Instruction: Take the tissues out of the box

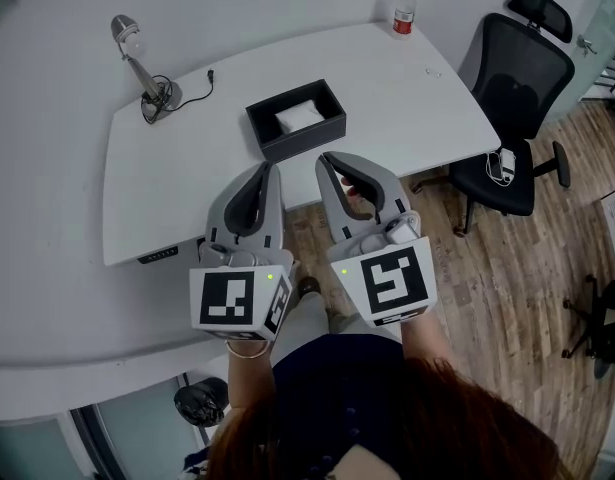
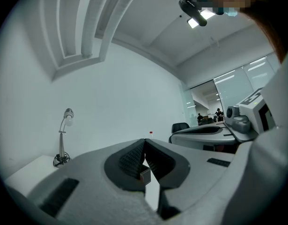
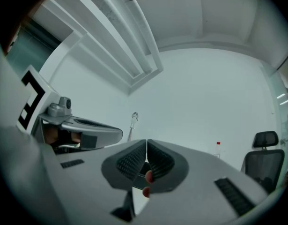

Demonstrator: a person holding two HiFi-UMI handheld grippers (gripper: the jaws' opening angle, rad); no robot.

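A black open box (image 1: 305,140) stands on the white table (image 1: 167,178), with white tissues (image 1: 299,116) lying inside it. Both grippers hover side by side over the table's near edge, pointing toward the box and short of it. My left gripper (image 1: 270,167) is shut, its tips meeting with nothing between them, as the left gripper view confirms (image 2: 144,140). My right gripper (image 1: 325,158) is likewise shut and empty, its ribbed pads (image 3: 134,161) pressed together. In both gripper views the box is almost wholly hidden behind the jaws.
A desk lamp (image 1: 137,63) stands at the table's far left corner with its cable beside it. A bottle with a red cap (image 1: 404,10) sits at the far right. A black office chair (image 1: 517,98) stands right of the table on the wooden floor.
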